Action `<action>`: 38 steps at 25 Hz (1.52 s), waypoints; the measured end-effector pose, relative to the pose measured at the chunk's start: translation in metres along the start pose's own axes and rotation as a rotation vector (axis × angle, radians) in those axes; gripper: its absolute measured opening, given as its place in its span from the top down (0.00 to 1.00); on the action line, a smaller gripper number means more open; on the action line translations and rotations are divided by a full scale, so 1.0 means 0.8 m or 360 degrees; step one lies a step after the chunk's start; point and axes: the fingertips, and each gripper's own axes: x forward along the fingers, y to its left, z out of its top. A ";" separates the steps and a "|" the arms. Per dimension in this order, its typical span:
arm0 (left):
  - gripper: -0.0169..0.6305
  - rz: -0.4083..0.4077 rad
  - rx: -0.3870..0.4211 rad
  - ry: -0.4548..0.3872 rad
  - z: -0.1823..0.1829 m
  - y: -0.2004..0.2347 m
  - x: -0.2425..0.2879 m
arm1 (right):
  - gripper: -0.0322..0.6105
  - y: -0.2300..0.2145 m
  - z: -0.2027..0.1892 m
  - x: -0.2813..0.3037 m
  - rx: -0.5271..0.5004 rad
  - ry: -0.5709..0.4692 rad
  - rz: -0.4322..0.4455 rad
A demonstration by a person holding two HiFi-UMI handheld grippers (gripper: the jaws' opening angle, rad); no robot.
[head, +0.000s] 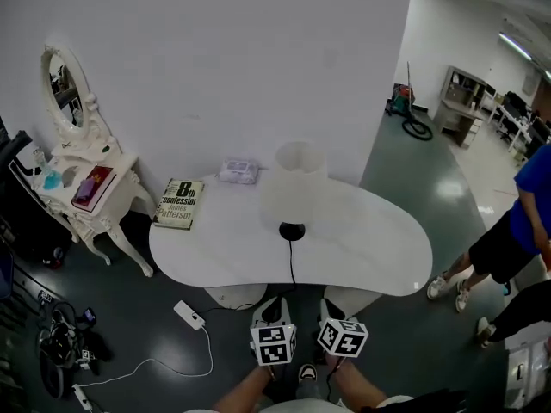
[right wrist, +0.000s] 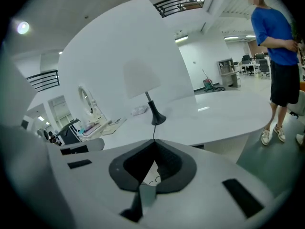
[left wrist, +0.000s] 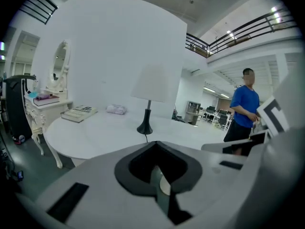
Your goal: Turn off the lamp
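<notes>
Seemingly closed, left gripper and right gripper hang short of table edge.

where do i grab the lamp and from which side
Probably best to grip the thin black stem of the lamp, between shade and base, coming level from the near table edge: it's upright and narrow, while the shade is wide and the base flares low.
</notes>
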 end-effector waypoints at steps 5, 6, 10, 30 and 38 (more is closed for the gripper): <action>0.96 0.0005 0.0064 -0.0071 0.042 -0.007 -0.025 | 0.95 0.026 0.031 -0.022 -0.0056 -0.0067 0.0055; 0.96 0.0009 0.0072 -0.0089 0.051 -0.007 -0.029 | 0.95 0.032 0.037 -0.025 -0.0070 -0.0080 0.0069; 0.96 0.0016 0.0098 -0.0164 0.084 -0.007 -0.039 | 0.95 0.053 0.062 -0.032 -0.0118 -0.0143 0.0115; 0.96 -0.0015 0.0101 -0.0184 0.093 -0.025 -0.035 | 0.95 0.057 0.089 -0.040 -0.0199 -0.0214 0.0128; 0.96 -0.0011 0.0092 -0.0169 0.089 -0.021 -0.027 | 0.95 0.056 0.088 -0.031 -0.0187 -0.0197 0.0133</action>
